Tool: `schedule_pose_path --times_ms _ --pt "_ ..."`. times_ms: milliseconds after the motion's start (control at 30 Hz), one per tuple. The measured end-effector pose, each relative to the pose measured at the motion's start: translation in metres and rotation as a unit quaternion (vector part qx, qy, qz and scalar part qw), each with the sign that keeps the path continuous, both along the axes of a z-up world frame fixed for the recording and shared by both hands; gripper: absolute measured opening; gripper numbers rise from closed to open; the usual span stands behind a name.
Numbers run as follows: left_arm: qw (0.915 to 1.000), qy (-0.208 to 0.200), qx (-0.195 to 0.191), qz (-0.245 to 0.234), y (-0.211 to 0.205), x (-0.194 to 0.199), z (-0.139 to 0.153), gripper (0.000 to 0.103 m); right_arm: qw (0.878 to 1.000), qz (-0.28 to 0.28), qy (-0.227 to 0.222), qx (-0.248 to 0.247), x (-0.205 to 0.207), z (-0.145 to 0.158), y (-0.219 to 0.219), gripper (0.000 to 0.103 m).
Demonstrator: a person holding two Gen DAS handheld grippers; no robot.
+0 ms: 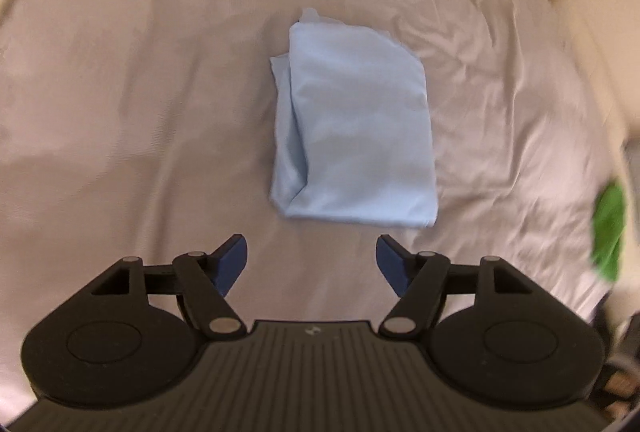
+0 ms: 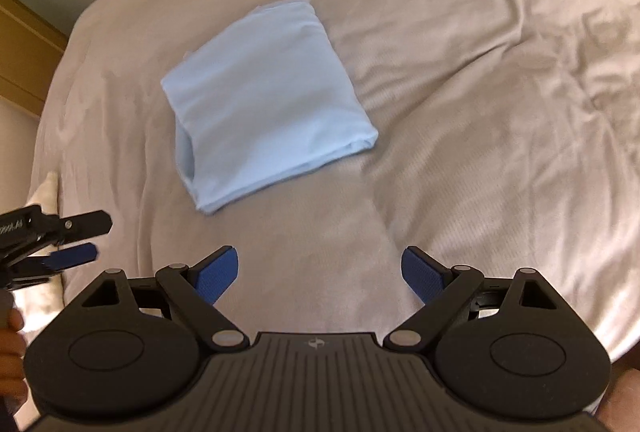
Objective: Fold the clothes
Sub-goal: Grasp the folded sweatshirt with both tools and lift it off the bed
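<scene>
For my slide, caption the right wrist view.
Open right gripper above a folded light-blue garment on the beige bedsheet, left gripper at frame edge.

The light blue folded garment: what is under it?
The light blue folded garment lies directly on the wrinkled beige bedsheet. Its own lower layers show at the open edge; anything tucked between them or beneath is covered.

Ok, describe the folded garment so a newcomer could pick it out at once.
Start from the wide bed covered in a wrinkled beige sheet. Near its middle, ahead of both grippers, lies a pale blue, smooth-fabric garment folded into a rough rectangle. It is the only blue cloth there; the green cloth sits at the bed's edge.
</scene>
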State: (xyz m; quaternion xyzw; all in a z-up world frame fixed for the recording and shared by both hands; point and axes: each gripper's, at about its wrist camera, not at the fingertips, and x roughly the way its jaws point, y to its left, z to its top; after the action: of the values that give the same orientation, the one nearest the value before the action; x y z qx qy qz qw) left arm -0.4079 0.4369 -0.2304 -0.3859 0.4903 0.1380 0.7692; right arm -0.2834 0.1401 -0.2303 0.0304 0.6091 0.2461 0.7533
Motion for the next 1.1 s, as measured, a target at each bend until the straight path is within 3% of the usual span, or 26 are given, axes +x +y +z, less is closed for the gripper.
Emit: schedule_pose_path --times_ms 233,467,633,867,1000,1100 --pt "0.9955 -0.051 -0.067 0.043 0.049 0.039 -0.076 0.071 0.996 -0.011 0.013 0.087 0.079 -0.067 0.002 0.086" --pt "0.9807 -0.095 -0.154 0.076 0.084 0.068 -0.137 0.074 0.987 -0.002 0.011 0.163 0.152 -0.107 0.012 0.086" --pt "0.9686 -0.120 -0.203 0.079 0.089 0.088 -0.164 0.074 0.979 0.002 0.039 0.201 0.186 -0.134 0.017 0.086" --pt "0.9621 -0.134 -0.229 0.063 0.093 0.113 -0.187 0.072 0.964 0.008 0.105 0.245 0.219 -0.174 0.031 0.084" --pt "0.9665 -0.134 -0.215 0.038 0.088 0.121 -0.190 0.049 0.951 0.039 0.141 0.272 0.228 -0.188 0.045 0.059" --pt "0.9634 -0.140 -0.224 0.046 0.089 0.120 -0.197 0.046 0.949 0.054 0.156 0.270 0.226 -0.199 0.056 0.056"
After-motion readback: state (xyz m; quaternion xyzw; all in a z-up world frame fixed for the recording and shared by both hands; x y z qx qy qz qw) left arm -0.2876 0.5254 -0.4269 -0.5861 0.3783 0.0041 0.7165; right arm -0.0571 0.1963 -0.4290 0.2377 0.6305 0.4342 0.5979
